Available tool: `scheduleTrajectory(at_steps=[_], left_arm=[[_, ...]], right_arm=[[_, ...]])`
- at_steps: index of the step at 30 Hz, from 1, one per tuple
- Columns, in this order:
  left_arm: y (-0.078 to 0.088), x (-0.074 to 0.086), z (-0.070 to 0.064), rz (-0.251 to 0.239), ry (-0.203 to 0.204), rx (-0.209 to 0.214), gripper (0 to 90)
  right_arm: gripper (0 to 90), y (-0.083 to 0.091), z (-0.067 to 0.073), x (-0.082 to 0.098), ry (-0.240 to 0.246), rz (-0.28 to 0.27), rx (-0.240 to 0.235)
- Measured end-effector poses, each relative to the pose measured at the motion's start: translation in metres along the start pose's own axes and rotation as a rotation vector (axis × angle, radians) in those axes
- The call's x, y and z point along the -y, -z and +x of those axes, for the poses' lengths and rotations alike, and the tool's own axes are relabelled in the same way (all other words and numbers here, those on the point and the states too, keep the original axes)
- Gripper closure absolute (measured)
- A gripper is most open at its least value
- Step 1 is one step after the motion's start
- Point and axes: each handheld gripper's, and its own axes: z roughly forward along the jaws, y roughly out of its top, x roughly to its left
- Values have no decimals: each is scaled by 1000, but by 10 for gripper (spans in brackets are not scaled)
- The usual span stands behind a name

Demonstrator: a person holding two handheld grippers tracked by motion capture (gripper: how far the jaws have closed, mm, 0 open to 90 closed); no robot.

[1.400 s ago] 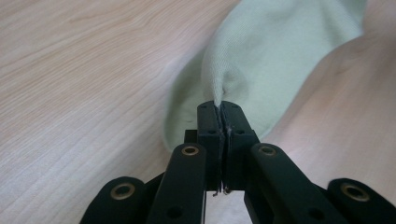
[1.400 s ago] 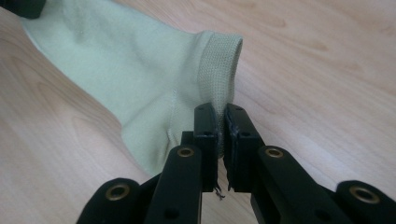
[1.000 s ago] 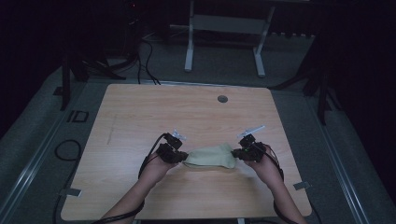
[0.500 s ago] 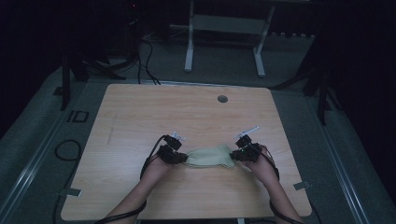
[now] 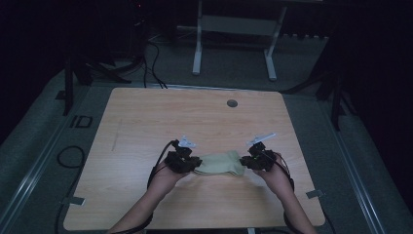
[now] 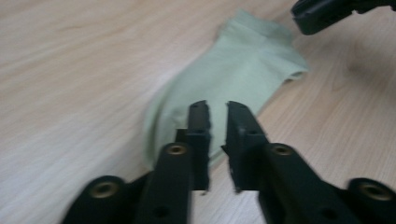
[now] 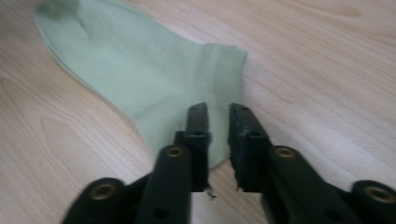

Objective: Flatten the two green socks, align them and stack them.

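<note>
Pale green sock (image 5: 219, 163) lying flat on the wooden table (image 5: 146, 117), low and centre in the high view.

Its long axis runs left to right across the frame, the ribbed cuff toward the right gripper (image 7: 218, 112) and the toe toward the left gripper (image 6: 218, 108). Both pairs of jaws have just been closing and now stand nearly together, poised over the sock's ends with no fabric visibly pinched between them. Compared with half a second earlier, the sock lies in much the same place and looks a little flatter.
</note>
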Motion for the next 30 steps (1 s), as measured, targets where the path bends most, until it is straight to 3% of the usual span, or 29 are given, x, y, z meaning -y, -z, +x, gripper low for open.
scheduleTrajectory(at_steps=[2, 9, 13, 19, 30], left_arm=[[-10, 1, 1, 10, 22, 14, 873], [-36, 13, 5, 74, 38, 0, 874], [-36, 17, 10, 73, 56, -5, 882], [-30, 19, 19, 75, 59, -51, 882], [-26, 19, 38, 59, 94, -80, 881]], right_arm=[[864, -4, 4, 1, 2, 1, -5], [863, -20, 15, 9, 19, 37, -21], [863, -25, 12, 10, 17, 55, -32], [840, -30, 4, 2, 7, 56, -29], [835, -43, 13, -17, 25, 56, -23]])
